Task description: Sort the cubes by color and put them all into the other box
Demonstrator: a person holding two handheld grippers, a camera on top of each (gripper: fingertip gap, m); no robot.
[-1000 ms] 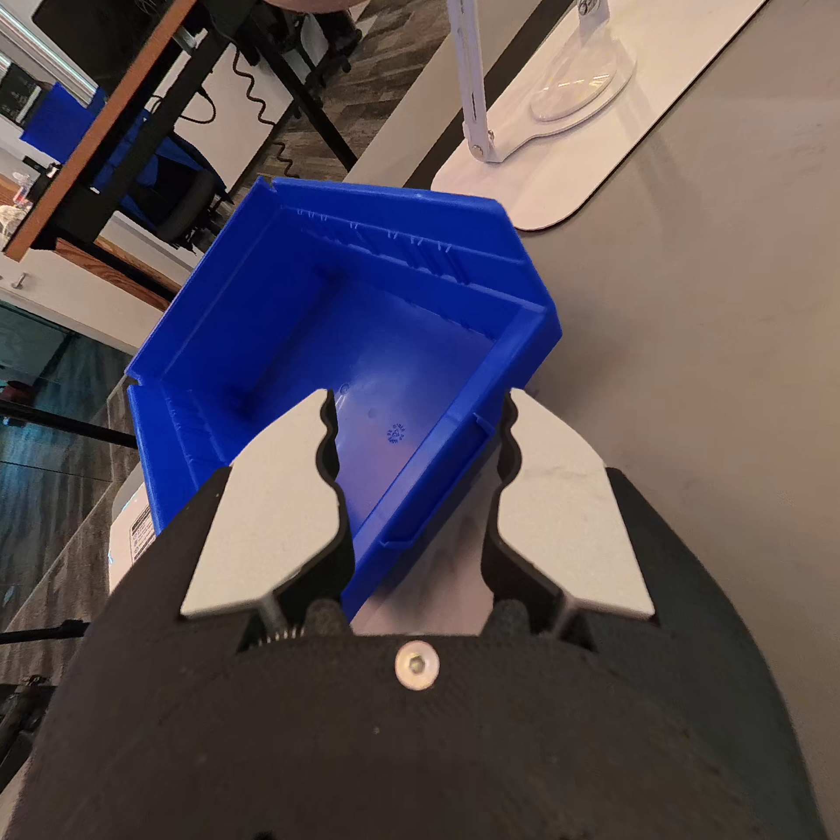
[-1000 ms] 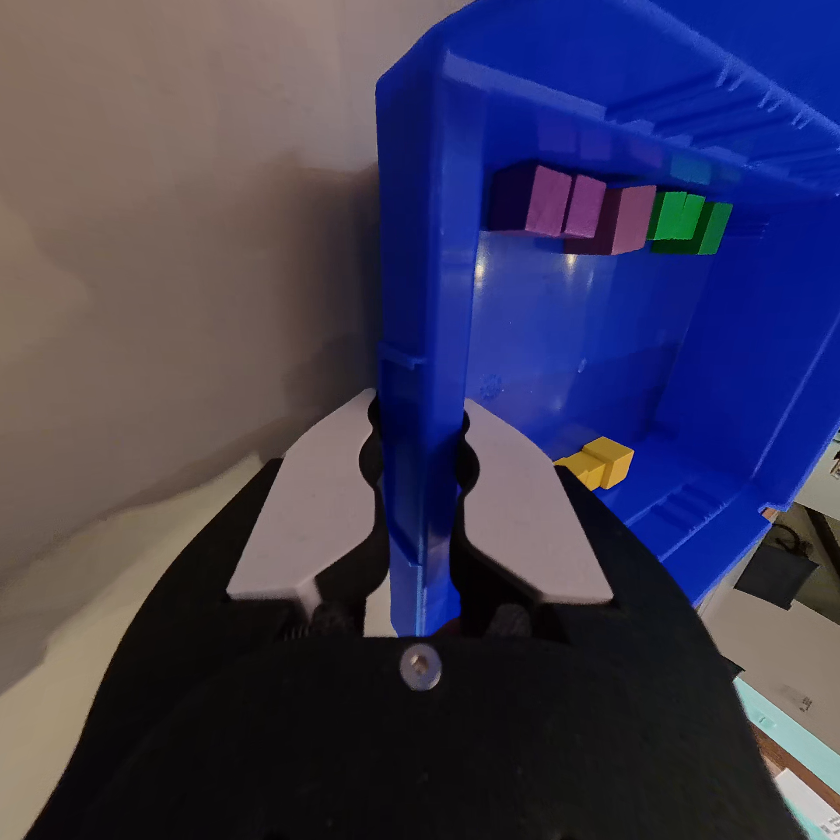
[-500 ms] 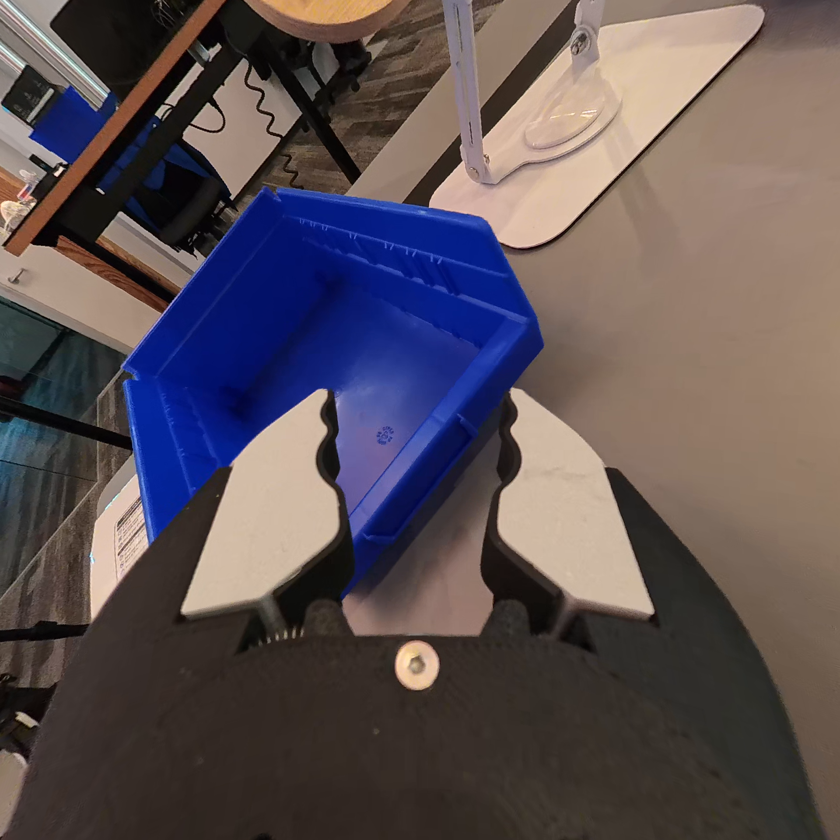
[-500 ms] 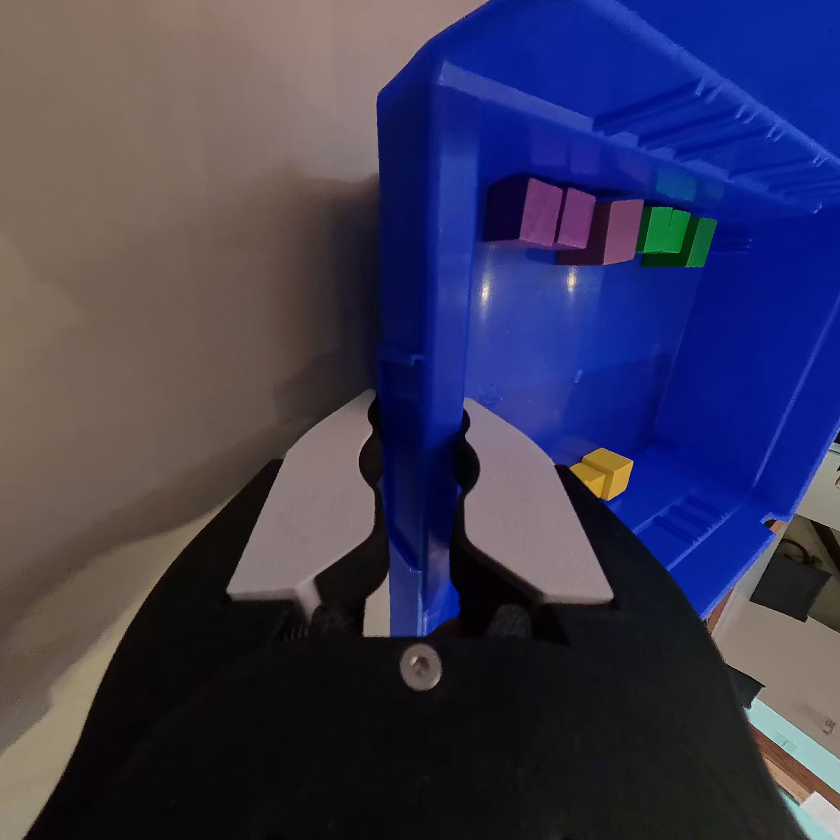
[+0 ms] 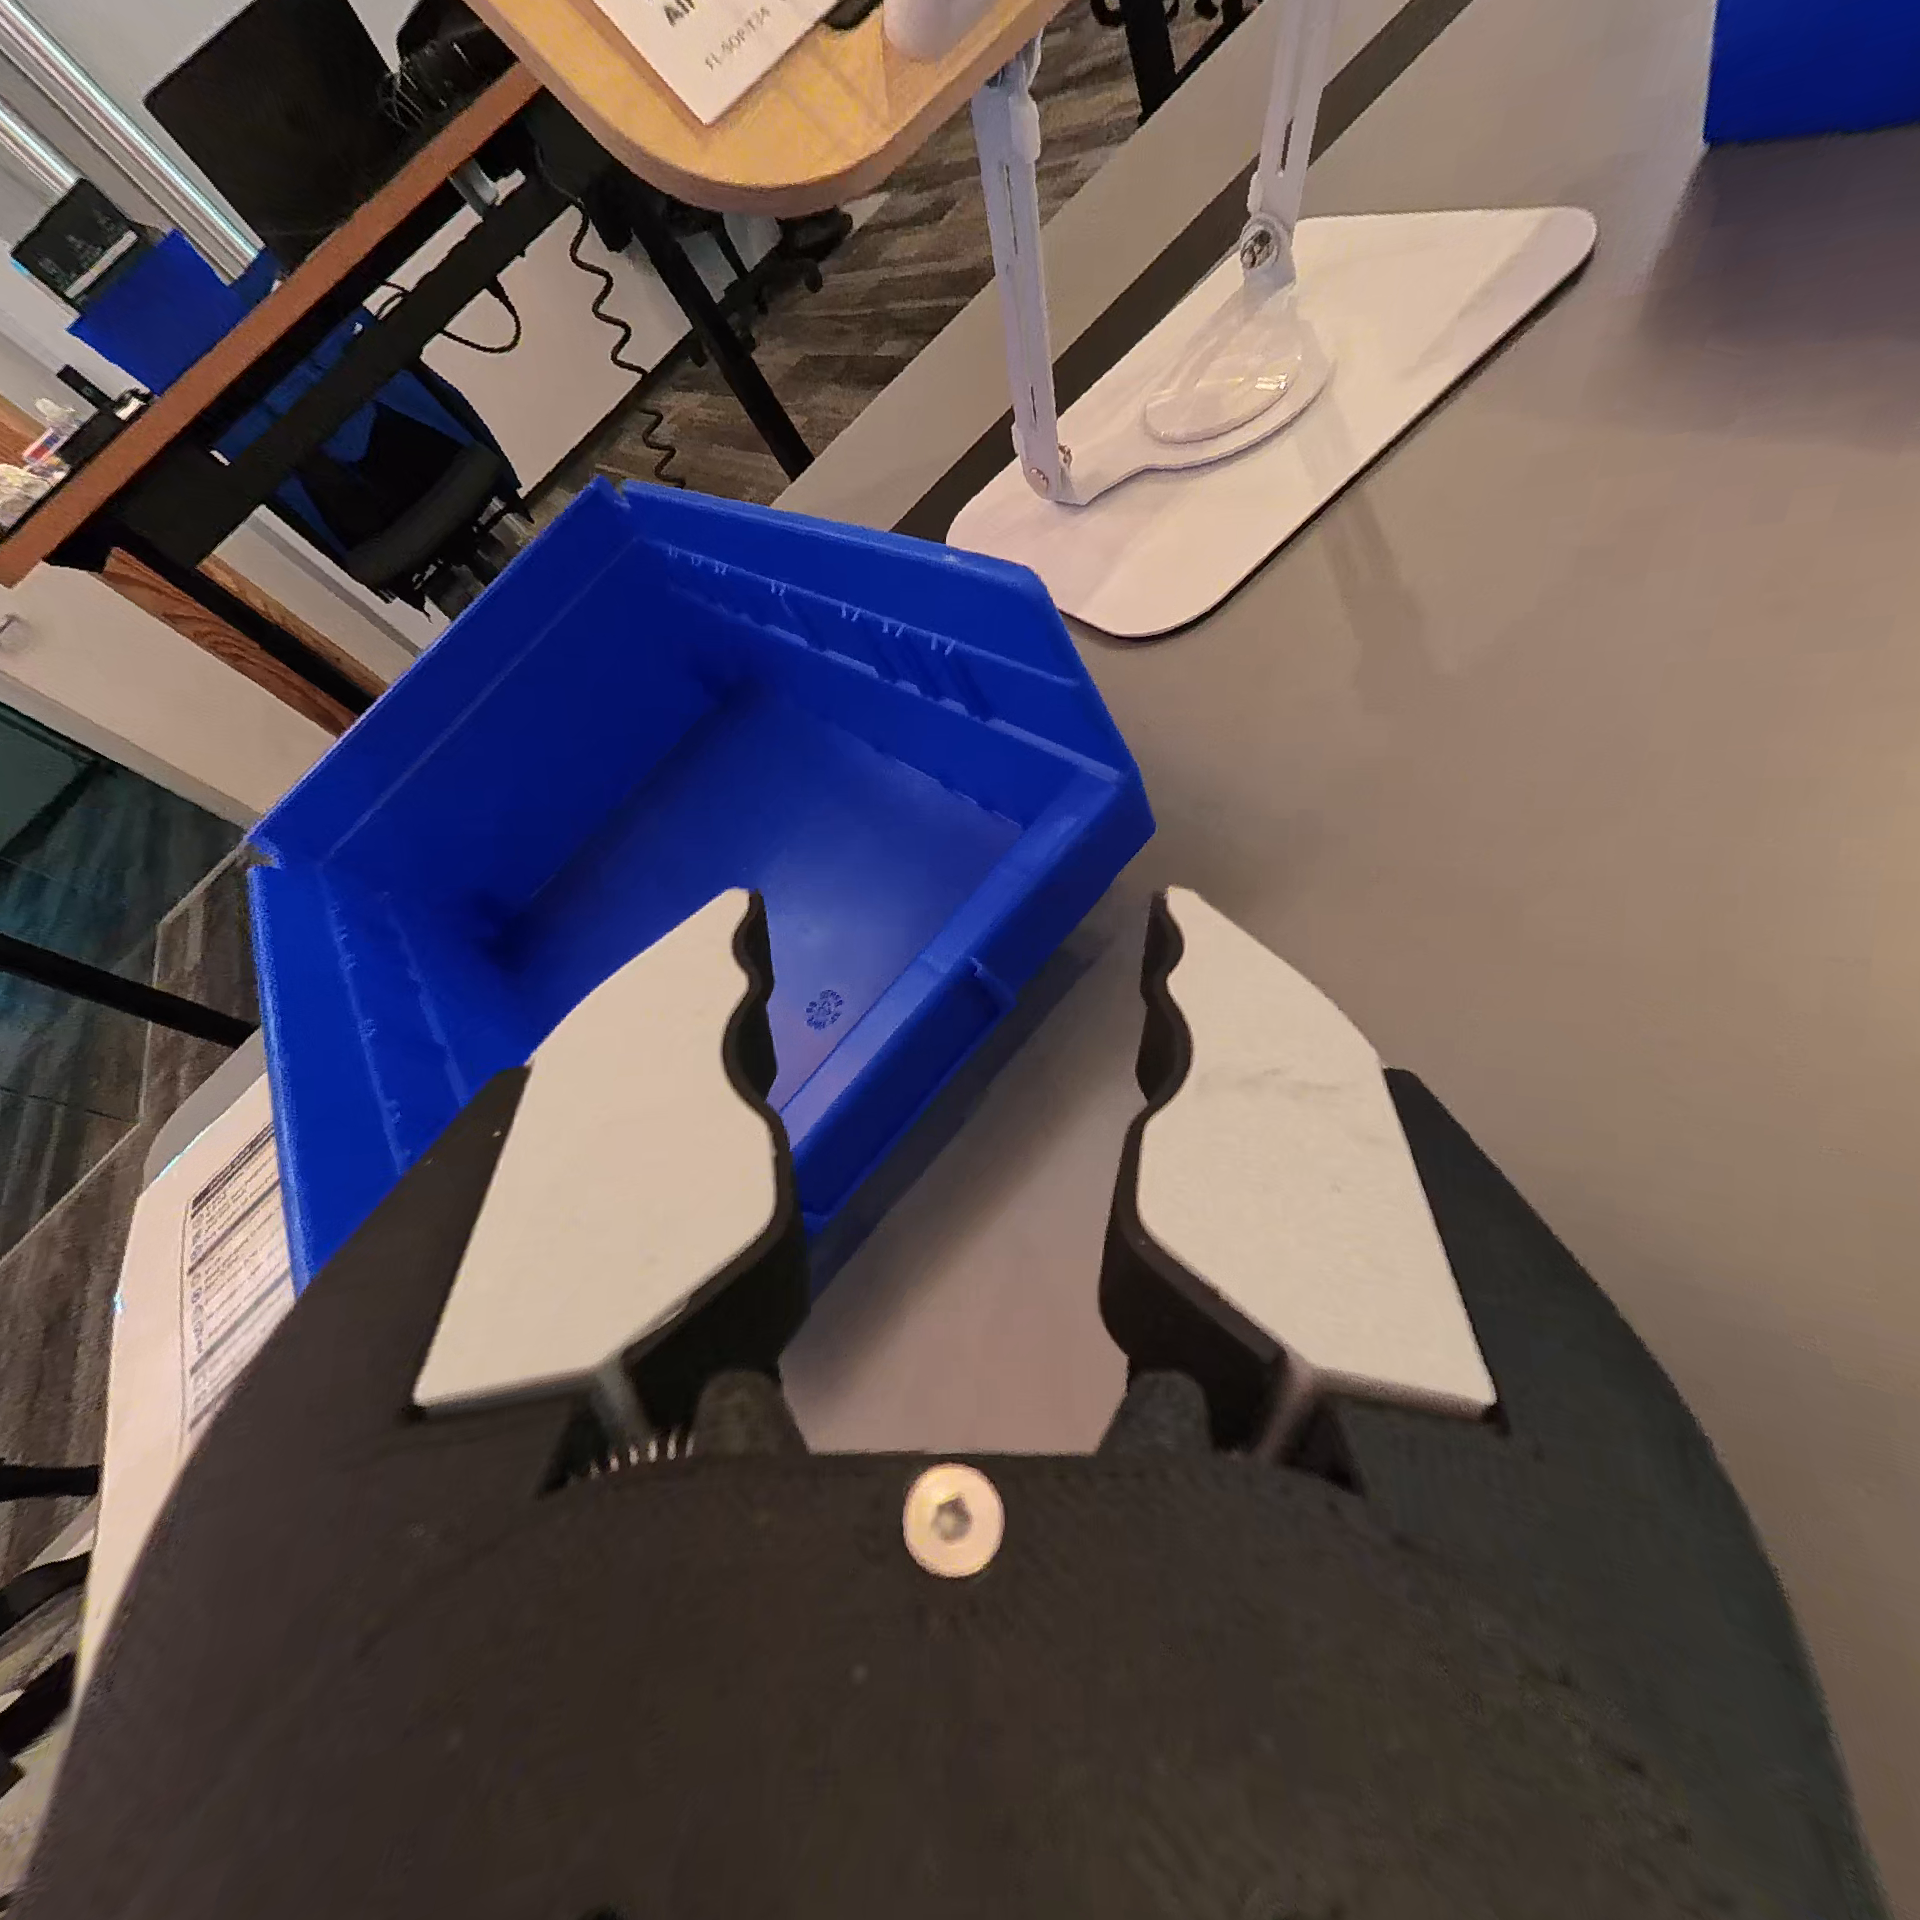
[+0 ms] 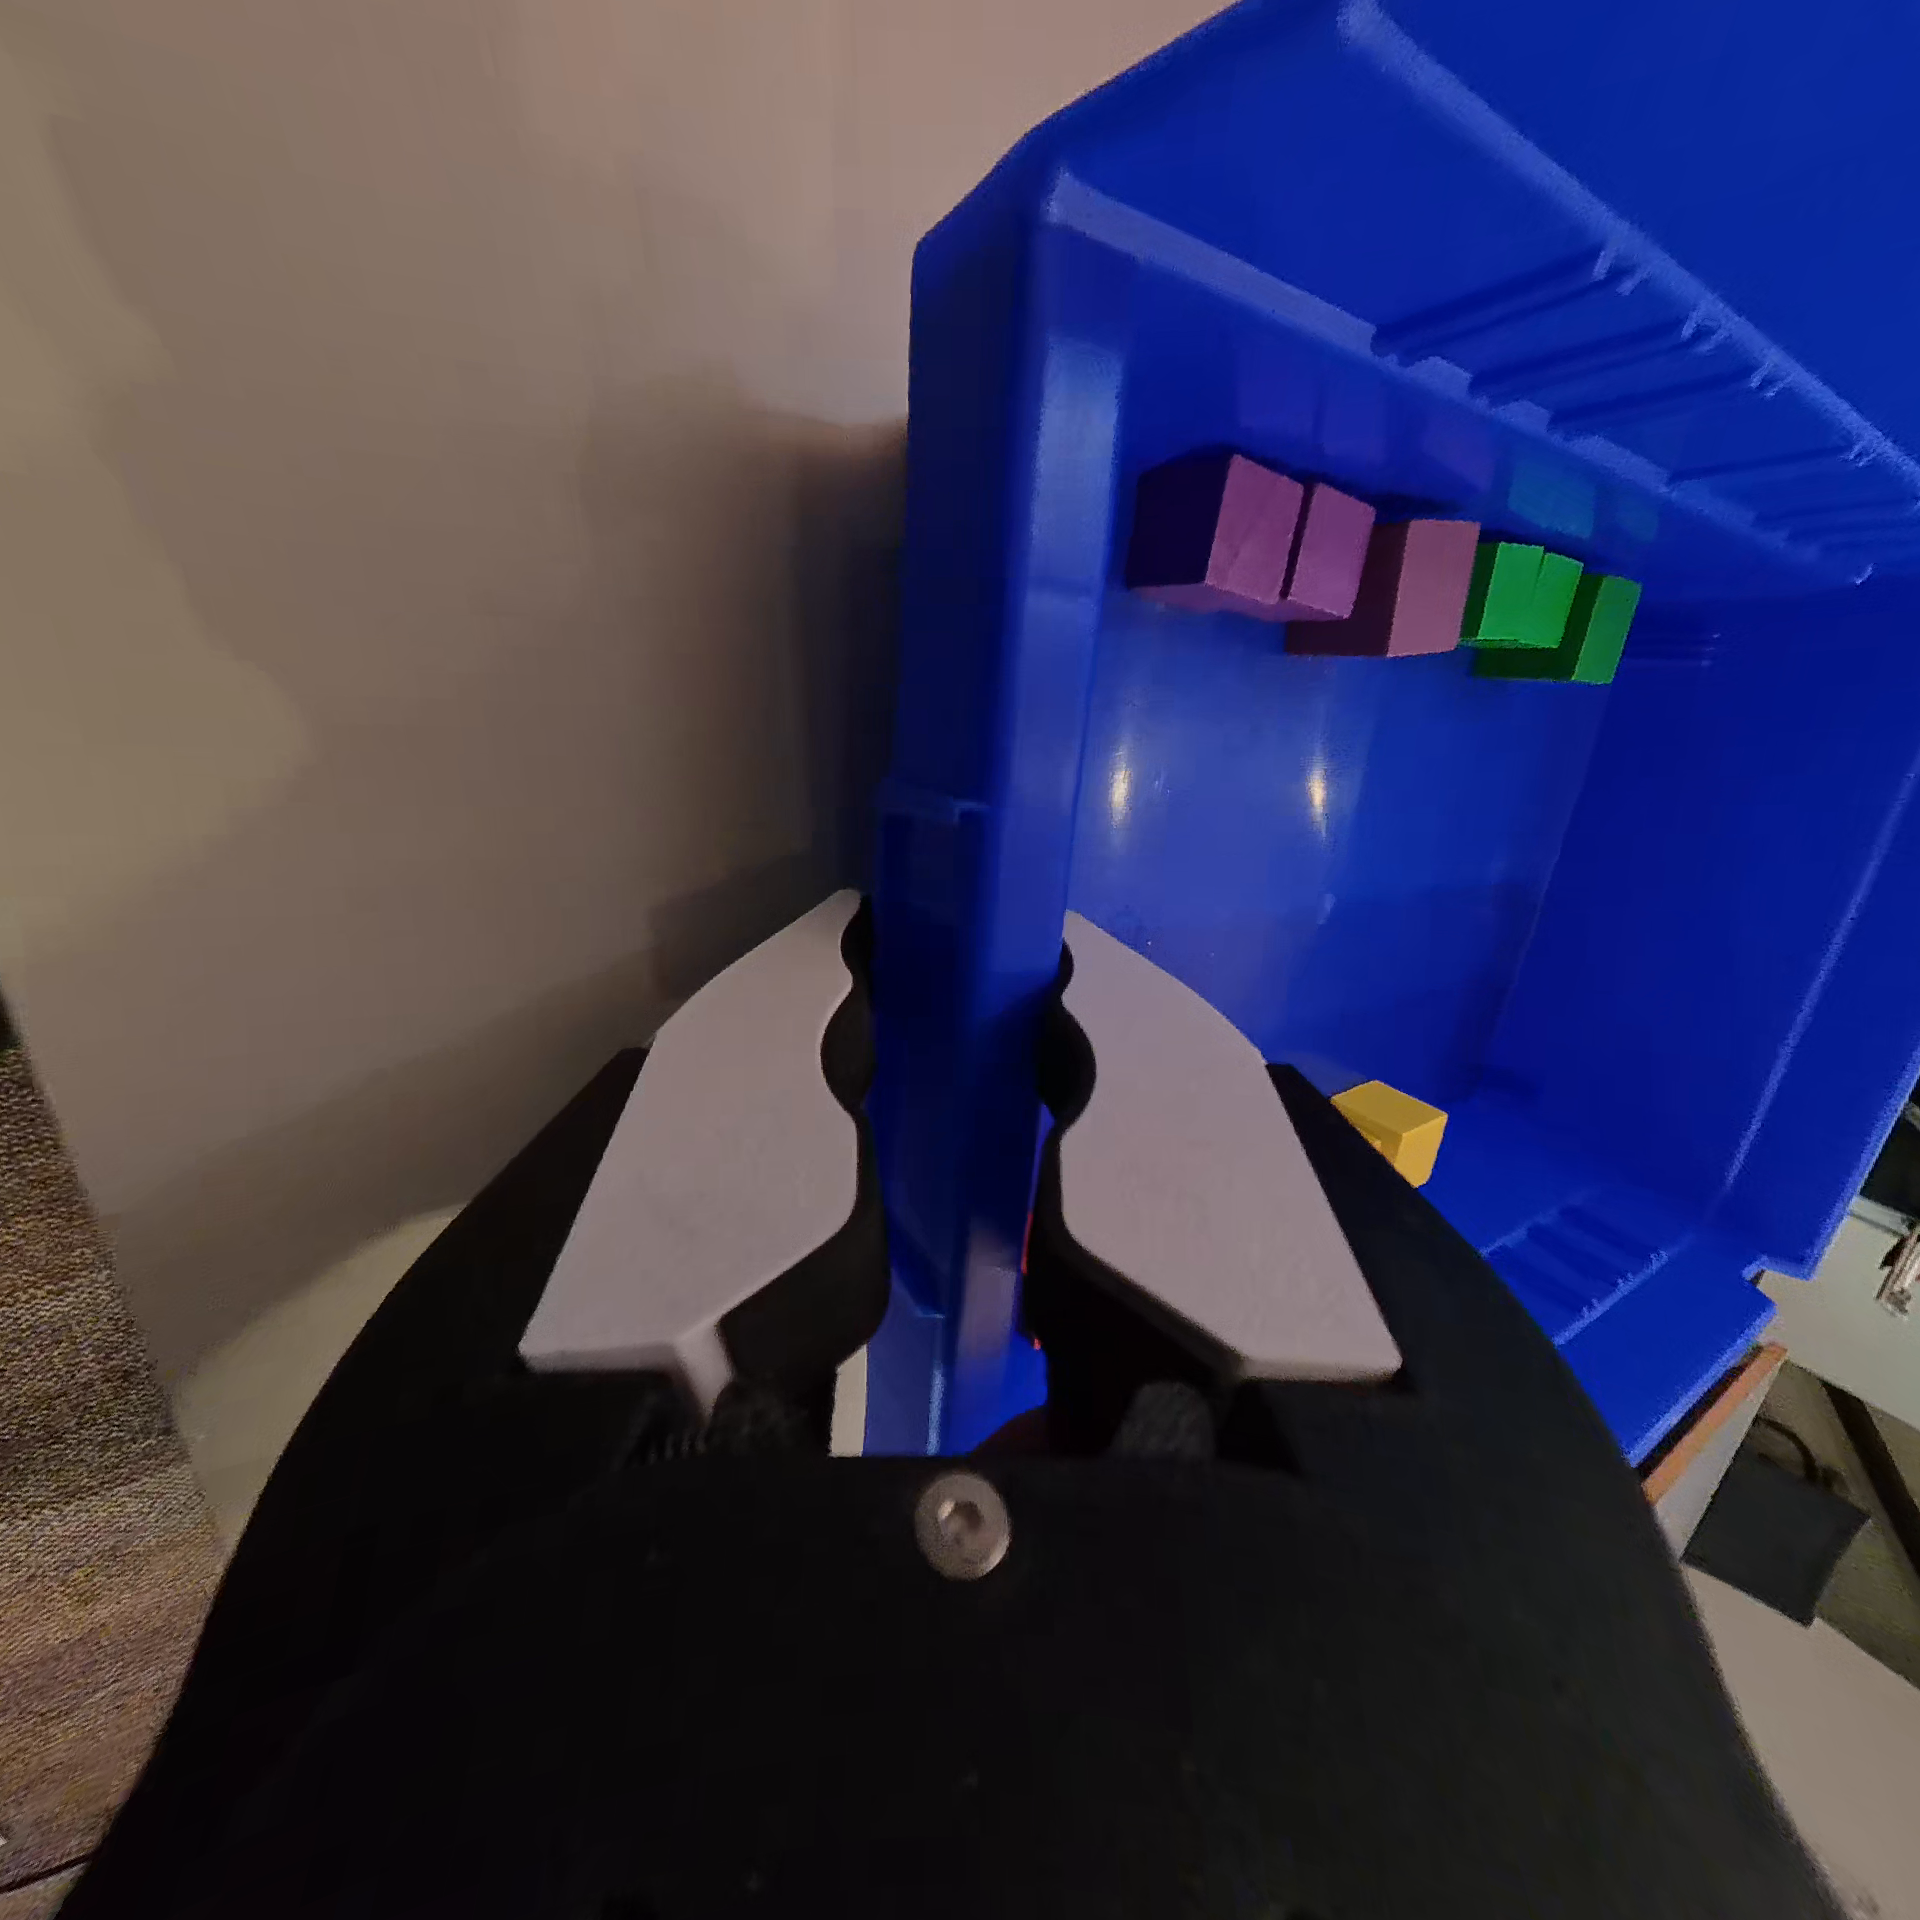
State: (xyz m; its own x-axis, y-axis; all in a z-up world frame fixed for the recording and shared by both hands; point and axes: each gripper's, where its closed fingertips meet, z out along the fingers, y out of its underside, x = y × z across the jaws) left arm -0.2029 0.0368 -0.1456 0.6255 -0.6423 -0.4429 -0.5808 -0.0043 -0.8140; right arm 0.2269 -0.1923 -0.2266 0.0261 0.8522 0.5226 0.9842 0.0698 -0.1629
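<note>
My right claw point(image 6: 961, 1039) pinches the side wall of one blue box point(image 6: 1299, 831). Inside it I count three purple cubes point(image 6: 1330, 561), at least two green cubes point(image 6: 1538, 608) and one yellow cube point(image 6: 1397, 1127). My left claw point(image 5: 951, 997) hangs spread above the second blue box point(image 5: 582, 790) on the bench point(image 5: 1558, 831).

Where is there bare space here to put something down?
The empty blue box has a bare floor. The grey table is free between that box and the white stand base. The held blue box is crowded along one wall with purple cubes and green cubes, but bare mid-floor.
</note>
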